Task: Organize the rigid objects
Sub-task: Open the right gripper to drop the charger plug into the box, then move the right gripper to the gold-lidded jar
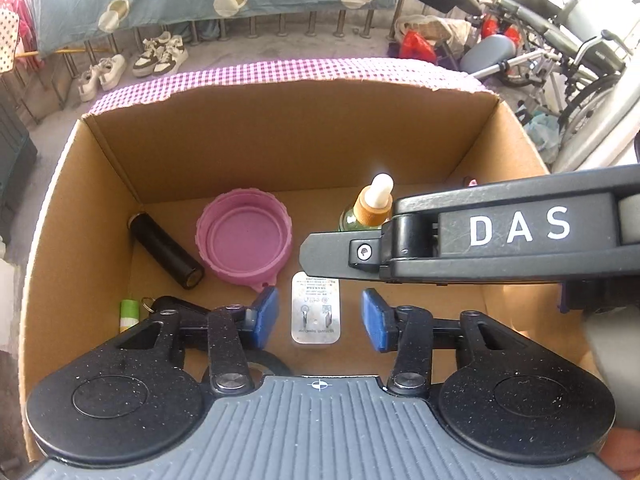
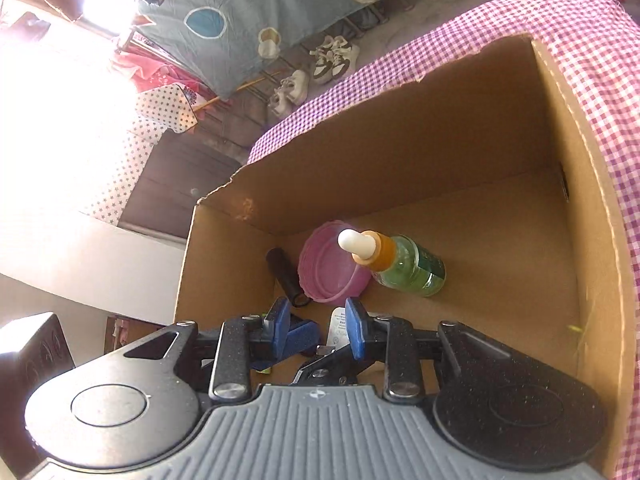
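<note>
Our left claw (image 1: pixel 316 316) hangs wide open and empty above a white charger (image 1: pixel 316 312) on the cardboard box (image 1: pixel 280 136) floor. Our right claw (image 2: pixel 316 334), also open, holds nothing. Nearby sit a pink lid (image 1: pixel 244 236), black cylinder (image 1: pixel 166 250) and upright dropper bottle (image 2: pixel 400 264).

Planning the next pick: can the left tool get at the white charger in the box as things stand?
Probably yes. The left tool is open, and the white charger lies flat on the cardboard box floor directly between its fingers. The right tool's arm crosses above, further back.
</note>
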`<act>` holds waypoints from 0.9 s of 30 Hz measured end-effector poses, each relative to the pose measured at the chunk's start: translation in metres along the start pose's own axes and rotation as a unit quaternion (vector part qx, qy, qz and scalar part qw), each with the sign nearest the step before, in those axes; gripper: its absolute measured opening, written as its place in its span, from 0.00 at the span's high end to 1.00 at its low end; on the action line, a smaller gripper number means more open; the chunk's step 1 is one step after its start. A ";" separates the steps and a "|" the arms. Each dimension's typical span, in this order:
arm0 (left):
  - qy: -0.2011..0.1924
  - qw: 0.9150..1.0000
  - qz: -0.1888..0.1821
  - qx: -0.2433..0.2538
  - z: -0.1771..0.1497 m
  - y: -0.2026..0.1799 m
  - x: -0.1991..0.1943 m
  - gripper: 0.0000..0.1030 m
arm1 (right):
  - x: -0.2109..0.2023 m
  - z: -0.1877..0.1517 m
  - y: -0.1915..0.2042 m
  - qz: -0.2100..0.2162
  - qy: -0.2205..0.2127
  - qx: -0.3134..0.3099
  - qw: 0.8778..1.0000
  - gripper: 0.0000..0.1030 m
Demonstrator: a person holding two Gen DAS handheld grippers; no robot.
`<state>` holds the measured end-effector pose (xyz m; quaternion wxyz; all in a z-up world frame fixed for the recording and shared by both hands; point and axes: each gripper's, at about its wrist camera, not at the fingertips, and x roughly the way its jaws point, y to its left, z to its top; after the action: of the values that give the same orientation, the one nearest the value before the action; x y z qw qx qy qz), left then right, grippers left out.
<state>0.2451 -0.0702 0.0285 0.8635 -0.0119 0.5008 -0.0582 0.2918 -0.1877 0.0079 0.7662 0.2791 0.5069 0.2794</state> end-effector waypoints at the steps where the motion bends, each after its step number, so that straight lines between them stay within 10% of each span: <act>1: -0.011 1.000 0.002 0.002 -0.002 0.000 -0.007 0.43 | -0.010 -0.004 0.003 0.003 -0.011 -0.005 1.000 0.68; 15: -0.109 0.992 -0.057 0.026 -0.078 0.010 -0.120 0.23 | -0.165 -0.123 0.020 0.095 -0.162 -0.037 0.982 0.48; 22: -0.102 0.992 -0.051 0.048 -0.138 0.019 -0.112 0.21 | -0.132 -0.176 0.009 0.102 -0.121 -0.004 0.987 0.47; 27: -0.081 0.995 0.025 0.058 -0.169 0.006 -0.075 0.28 | -0.078 -0.178 0.001 0.069 -0.081 0.000 0.994 0.50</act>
<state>0.0622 -0.0490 0.0081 0.9017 0.0457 0.4251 -0.0642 0.0998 -0.2170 -0.0013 0.7835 0.3350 0.4229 0.3084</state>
